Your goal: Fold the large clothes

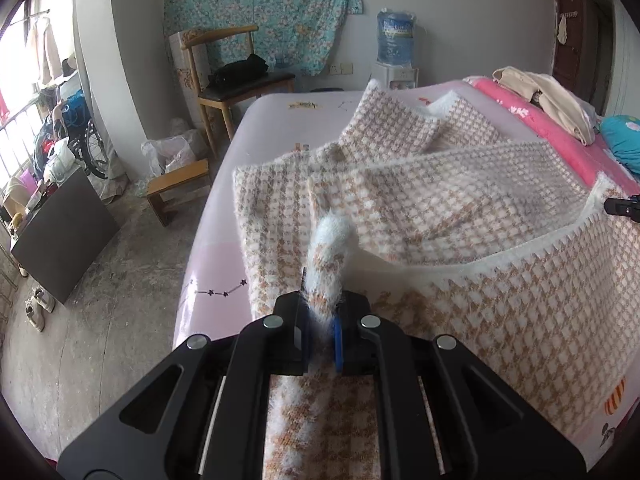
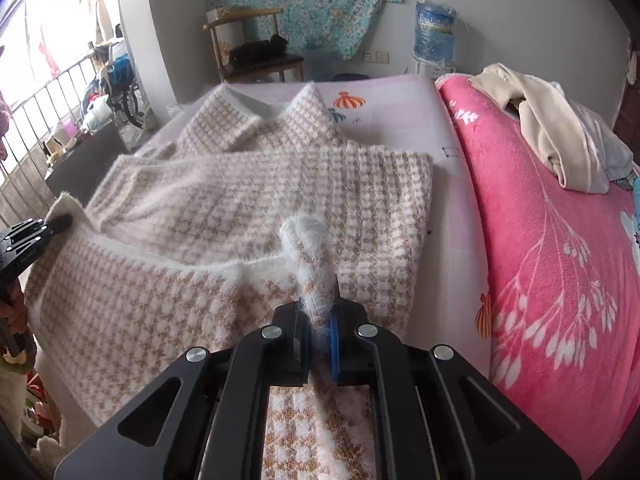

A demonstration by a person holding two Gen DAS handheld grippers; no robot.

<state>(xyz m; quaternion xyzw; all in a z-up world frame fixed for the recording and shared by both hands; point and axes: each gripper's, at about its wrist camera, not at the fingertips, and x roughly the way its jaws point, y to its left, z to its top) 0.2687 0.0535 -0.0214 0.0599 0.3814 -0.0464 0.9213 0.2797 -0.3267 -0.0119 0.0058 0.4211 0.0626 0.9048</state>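
Both grippers are clamped on the hem of the houndstooth knit cardigan. Left gripper, bottom centre of the left view, pinches a bunched roll of fuzzy white trim. Right gripper, bottom centre of the right view, is pinched the same way on another corner of trim.

The cardigan fills the middle of both frames, spread on the pale pink bed sheet, collar toward the top, sleeves folded across the body. The near hem is lifted off the bed and stretched between the two grips.

Handling, my read: thick, fluffy, very soft knit, no stiffness, so anything unsupported sags. Some weight for a garment, and it stretches under pull. Fuzzy pile grips the pads well, so slip looks unlikely, but the trim rolls up inside the jaws.

Best hold is where I have it: the hem corners, on the white edge band. I want even tension and both corners level, or the fold goes skewed.

Pink floral blanket sits at frame right, just beside the cardigan.
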